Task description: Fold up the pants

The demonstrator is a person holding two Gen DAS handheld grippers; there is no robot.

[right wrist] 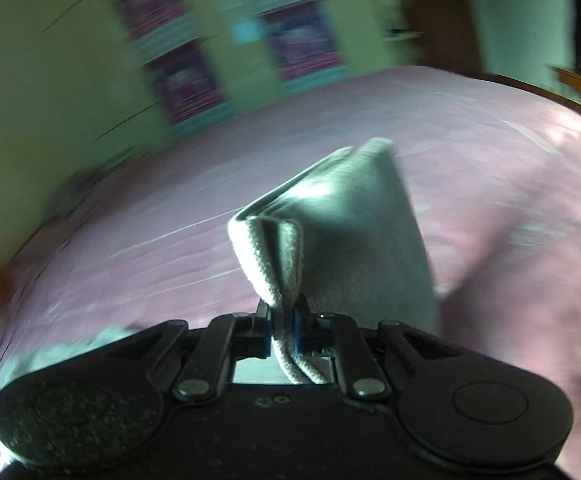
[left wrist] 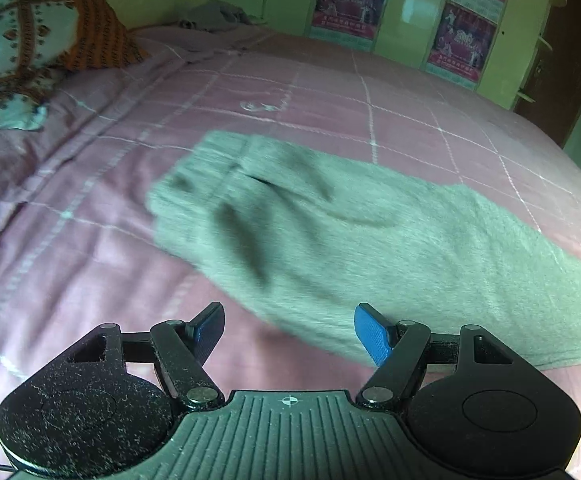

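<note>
Grey knitted fleece pants (left wrist: 330, 232) lie across the pink checked bedsheet (left wrist: 90, 280), from twelve toward four o'clock of the empty, spread-jawed left gripper (left wrist: 289, 334), while the right gripper (right wrist: 284, 322) pinches their ribbed hem, lifted for folding over.

No words or numbers can be read anywhere. Far ahead of the left jaws, the red-and-teal paper posters (left wrist: 350, 0) on the yellow-green wardrobe doors (left wrist: 414, 4) carry rows of lettering, too small and soft to make out. On the pink checked bedsheet (left wrist: 330, 92), ahead of the same jaws, is a pale curly embroidered mark (left wrist: 259, 106) that cannot be read as any letter. A small white crosshair sign (left wrist: 289, 401) sits on the ribbed black housing just behind the jaws. The right wrist view is blurred throughout.
</note>
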